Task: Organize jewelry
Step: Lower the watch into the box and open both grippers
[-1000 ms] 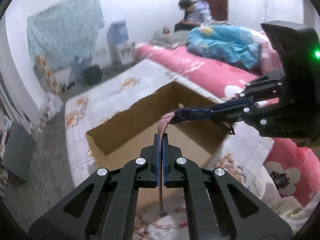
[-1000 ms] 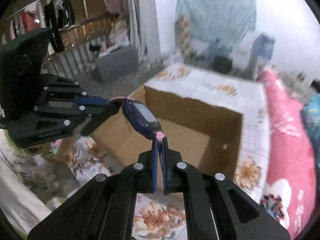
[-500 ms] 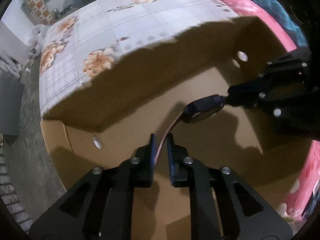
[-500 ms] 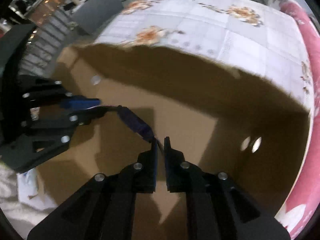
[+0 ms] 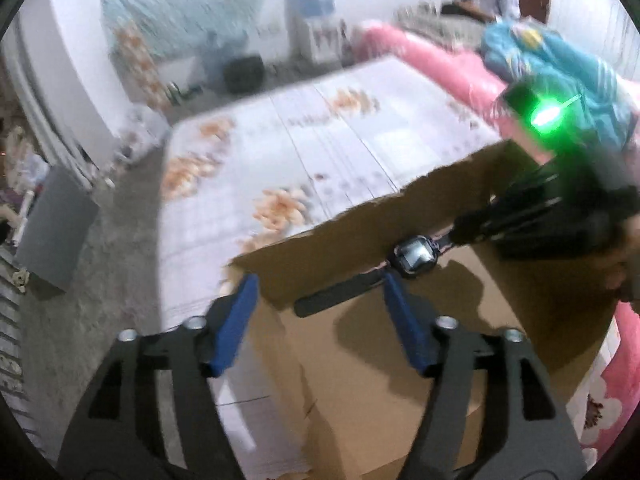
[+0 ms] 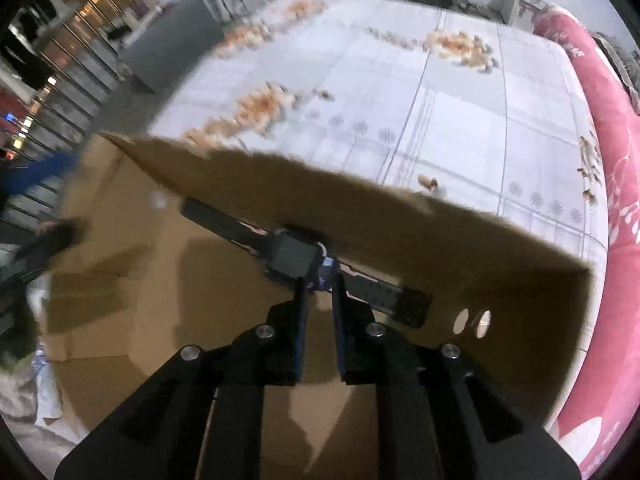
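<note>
- The step in hand, as I judge it, is setting the smartwatch (image 6: 296,258) down inside the cardboard box (image 6: 520,280) and letting it go cleanly.
- The left tool (image 5: 318,300) has its jaws opening and already wide; nothing lies between its blue pads (image 5: 400,300), and the free strap end hangs just beyond them, over the box's near-left corner.
- The right tool (image 6: 319,280) is narrow, its jaws just starting to part; in the right wrist view its tips sit at the watch body where the strap joins, and I cannot tell for sure whether the pads press on it.
- In the left wrist view the right tool (image 5: 532,220) reaches in from the right, with the smartwatch (image 5: 414,258) at its tips, screen up, close to the box's far wall.
- To do this well, I would keep the right tool low over the box floor, finish parting the jaws before lifting, and rise straight so neither strap catches a pad.
- The left tool should back away over the near wall without clipping the torn cardboard edge.
- The box stands on a floral tabletop (image 6: 460,120), with a pink bed (image 6: 616,160) to the right.
</note>
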The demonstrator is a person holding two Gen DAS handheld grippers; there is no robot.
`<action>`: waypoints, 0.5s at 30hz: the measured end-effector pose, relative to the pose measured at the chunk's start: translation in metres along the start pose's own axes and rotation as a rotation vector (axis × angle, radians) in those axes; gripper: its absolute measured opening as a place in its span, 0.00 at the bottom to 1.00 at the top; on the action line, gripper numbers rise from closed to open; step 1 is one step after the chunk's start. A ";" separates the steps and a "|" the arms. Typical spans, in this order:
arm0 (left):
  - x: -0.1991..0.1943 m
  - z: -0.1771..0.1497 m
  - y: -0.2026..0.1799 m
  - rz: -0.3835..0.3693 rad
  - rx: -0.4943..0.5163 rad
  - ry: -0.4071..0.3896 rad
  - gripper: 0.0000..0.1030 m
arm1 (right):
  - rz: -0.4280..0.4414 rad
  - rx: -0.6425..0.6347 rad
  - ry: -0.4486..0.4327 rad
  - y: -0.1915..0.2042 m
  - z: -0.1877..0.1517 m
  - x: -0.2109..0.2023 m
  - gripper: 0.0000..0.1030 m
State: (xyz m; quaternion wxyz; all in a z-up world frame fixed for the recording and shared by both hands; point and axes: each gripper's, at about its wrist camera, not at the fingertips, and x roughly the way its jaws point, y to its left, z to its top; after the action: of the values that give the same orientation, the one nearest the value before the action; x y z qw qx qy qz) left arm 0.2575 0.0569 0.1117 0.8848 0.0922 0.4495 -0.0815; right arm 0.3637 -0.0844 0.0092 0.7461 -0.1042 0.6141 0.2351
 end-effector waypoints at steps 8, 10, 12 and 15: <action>-0.037 -0.061 0.015 0.025 -0.074 -0.090 0.76 | -0.002 -0.013 0.002 0.013 0.008 0.017 0.15; -0.039 -0.073 0.017 -0.014 -0.111 -0.088 0.76 | 0.012 -0.001 -0.047 0.011 0.001 -0.005 0.15; -0.036 -0.083 0.019 -0.053 -0.146 -0.078 0.76 | 0.014 0.022 -0.162 0.004 -0.019 -0.049 0.33; -0.029 -0.097 0.024 -0.138 -0.216 -0.058 0.79 | -0.089 0.076 -0.365 -0.015 -0.065 -0.111 0.62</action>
State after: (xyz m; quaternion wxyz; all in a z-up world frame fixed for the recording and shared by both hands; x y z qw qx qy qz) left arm 0.1703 0.1052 0.0817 0.8946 -0.0373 0.4350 -0.0956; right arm 0.2992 -0.1511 0.0999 0.8581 -0.0585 0.4720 0.1935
